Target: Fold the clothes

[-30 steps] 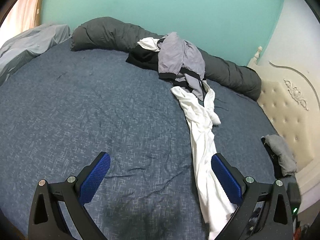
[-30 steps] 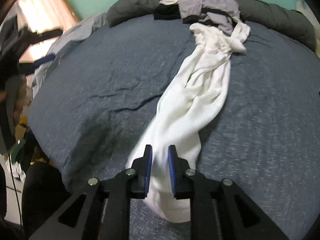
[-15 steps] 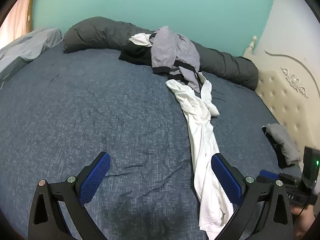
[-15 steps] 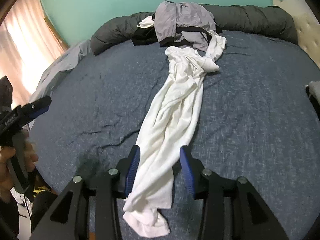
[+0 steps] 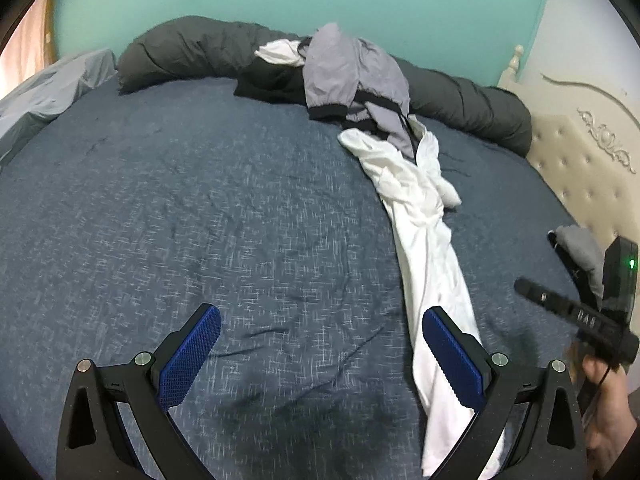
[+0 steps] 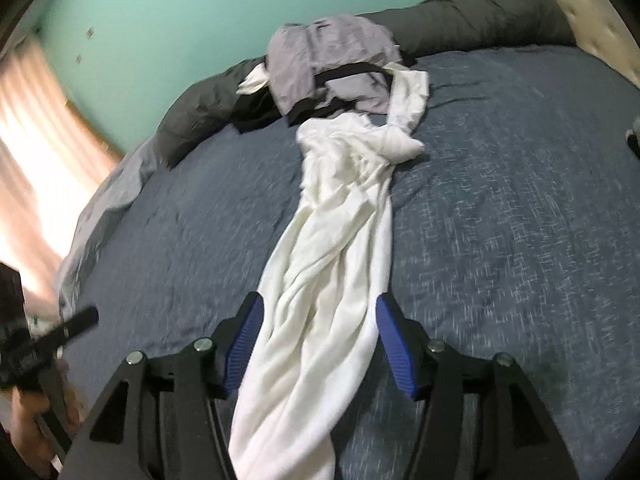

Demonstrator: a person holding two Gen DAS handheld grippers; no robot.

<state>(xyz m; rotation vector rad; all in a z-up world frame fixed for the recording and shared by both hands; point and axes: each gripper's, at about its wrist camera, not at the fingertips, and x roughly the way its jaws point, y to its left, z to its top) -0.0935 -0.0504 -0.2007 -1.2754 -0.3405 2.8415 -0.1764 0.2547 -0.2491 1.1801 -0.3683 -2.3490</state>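
Note:
A white garment (image 6: 336, 248) lies stretched in a long rumpled strip down the dark blue bedspread (image 6: 500, 208). Its far end reaches a heap with a grey garment (image 6: 328, 56) and a black one. My right gripper (image 6: 318, 334) hovers open over the near part of the strip, one blue pad on each side of it, with nothing pinched. In the left wrist view the same white garment (image 5: 428, 240) runs along the right, and my left gripper (image 5: 320, 344) is open above bare bedspread (image 5: 200, 200), its right pad just in front of the cloth's edge.
A rolled dark grey duvet (image 5: 192, 52) lines the far edge of the bed under a teal wall. A cream tufted headboard (image 5: 588, 176) stands right, with a folded grey item (image 5: 580, 248) near it. A light grey sheet (image 5: 52, 84) lies far left. A hand (image 5: 608, 416) holds the other gripper's handle.
My right gripper let go of the white garment: shut on it a second ago, its jaws now stand wide over the cloth. The left gripper stayed open and drifted slightly.

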